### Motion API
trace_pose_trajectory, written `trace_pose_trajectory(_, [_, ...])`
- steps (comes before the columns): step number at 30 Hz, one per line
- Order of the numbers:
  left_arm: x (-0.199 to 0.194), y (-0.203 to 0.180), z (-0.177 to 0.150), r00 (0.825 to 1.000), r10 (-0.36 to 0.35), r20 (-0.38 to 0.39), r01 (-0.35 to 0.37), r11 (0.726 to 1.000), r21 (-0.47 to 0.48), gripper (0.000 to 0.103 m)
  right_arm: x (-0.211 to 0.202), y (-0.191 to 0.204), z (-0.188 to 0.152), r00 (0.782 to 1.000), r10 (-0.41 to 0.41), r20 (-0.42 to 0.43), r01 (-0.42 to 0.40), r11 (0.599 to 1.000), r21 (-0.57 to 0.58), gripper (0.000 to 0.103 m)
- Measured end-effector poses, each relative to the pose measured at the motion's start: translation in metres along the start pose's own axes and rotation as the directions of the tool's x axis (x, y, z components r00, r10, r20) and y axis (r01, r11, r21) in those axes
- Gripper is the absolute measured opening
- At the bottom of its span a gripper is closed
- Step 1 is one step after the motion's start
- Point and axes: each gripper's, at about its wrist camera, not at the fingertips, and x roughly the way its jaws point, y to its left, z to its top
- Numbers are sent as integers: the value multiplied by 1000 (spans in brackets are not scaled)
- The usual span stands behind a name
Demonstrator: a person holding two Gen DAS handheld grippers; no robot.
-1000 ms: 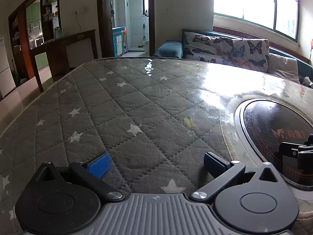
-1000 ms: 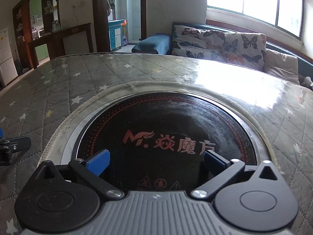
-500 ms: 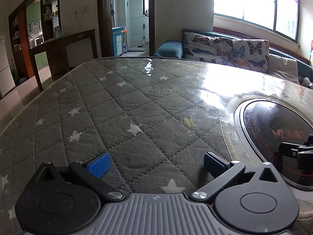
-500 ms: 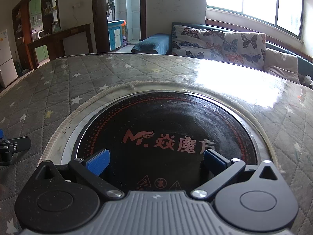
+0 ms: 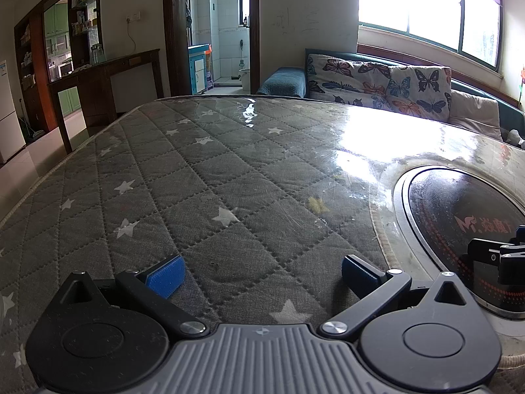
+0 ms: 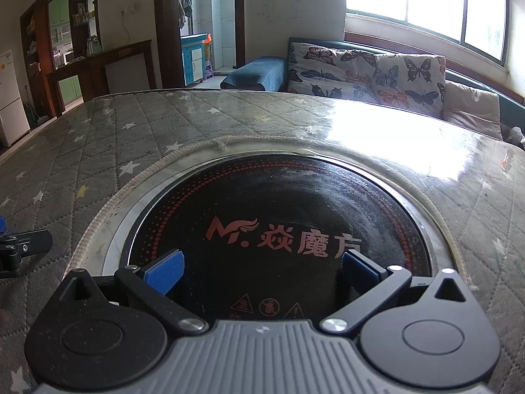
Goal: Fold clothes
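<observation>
Over quilted table point(image 5: 203, 177), hand-held grippers point(image 5: 261, 271) point(image 6: 261, 271) spread

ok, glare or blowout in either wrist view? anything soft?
Left wrist: window blown out, its glare washing the clear cover on the quilted table; straight edges bow from fisheye. Right wrist: same blowout, glare patch right of centre; round cooktop logo stays sharp, no motion blur.

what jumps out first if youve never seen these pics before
Probably the round black cooktop with red lettering, set into the grey star-quilted table cover, right under the open right gripper. Next, window glare on the glossy far side of the table, and the butterfly-print sofa behind. The left gripper is open over bare cover; no clothes show.
</observation>
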Motion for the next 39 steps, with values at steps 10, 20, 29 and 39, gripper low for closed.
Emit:
trace_pose_trajectory(10, [-1, 0, 0, 1000, 0, 0, 0, 1000, 0, 103, -2, 2, 3, 1000, -5, -1, 5, 1000, 4, 103])
trace_pose_trajectory(20, [-1, 0, 0, 1000, -1, 0, 1, 1000, -1, 103, -2, 3, 3, 1000, -6, -1, 6, 1000, 5, 103])
trace_pose_trajectory(29, [-1, 0, 0, 1000, -1, 0, 1, 1000, -2, 103, -2, 4, 3, 1000, -7, -1, 7, 1000, 5, 103])
trace_pose_trajectory(39, [-1, 0, -1, 1000, -2, 1, 2, 1000, -3, 103, -2, 4, 3, 1000, -7, -1, 7, 1000, 5, 103])
